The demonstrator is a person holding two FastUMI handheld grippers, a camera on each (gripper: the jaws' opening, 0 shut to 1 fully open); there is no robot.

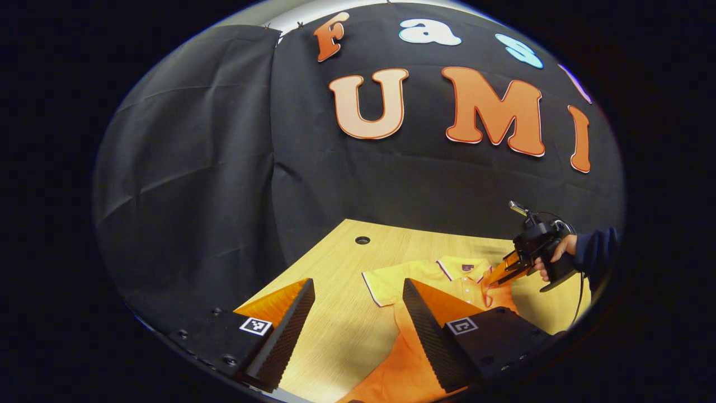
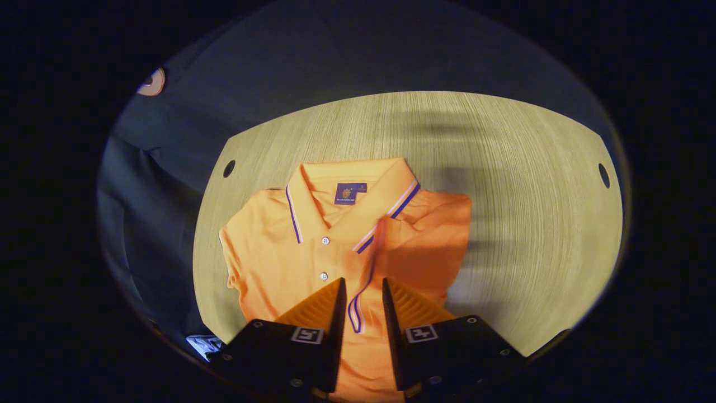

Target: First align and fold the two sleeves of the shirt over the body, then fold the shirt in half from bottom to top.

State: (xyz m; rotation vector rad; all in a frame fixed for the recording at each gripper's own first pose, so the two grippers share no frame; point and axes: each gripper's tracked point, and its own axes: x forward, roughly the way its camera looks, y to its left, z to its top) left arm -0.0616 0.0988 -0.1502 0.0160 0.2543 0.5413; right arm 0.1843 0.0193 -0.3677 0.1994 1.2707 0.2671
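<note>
Left gripper view, then right gripper view: one sleeve carried over the body, the other not yet folded.

Left gripper view: the left claw (image 1: 358,313) hung spread apart and empty above the shirt (image 1: 414,364), likely waiting its turn at the flat near sleeve (image 1: 386,285). Bare table (image 1: 335,252) lay beyond, with a cable hole (image 1: 362,240) near the far edge. The right claw (image 1: 506,271) in a hand (image 1: 554,254) worked at the collar. Right gripper view: the right claw (image 2: 362,313) stood nearly together with a trimmed sleeve edge (image 2: 358,310) between its fingers; whether both pressed it I could not tell. That sleeve was lifted across the shirt (image 2: 291,263) chest. Open table (image 2: 531,224) stretched away on one side.
</note>
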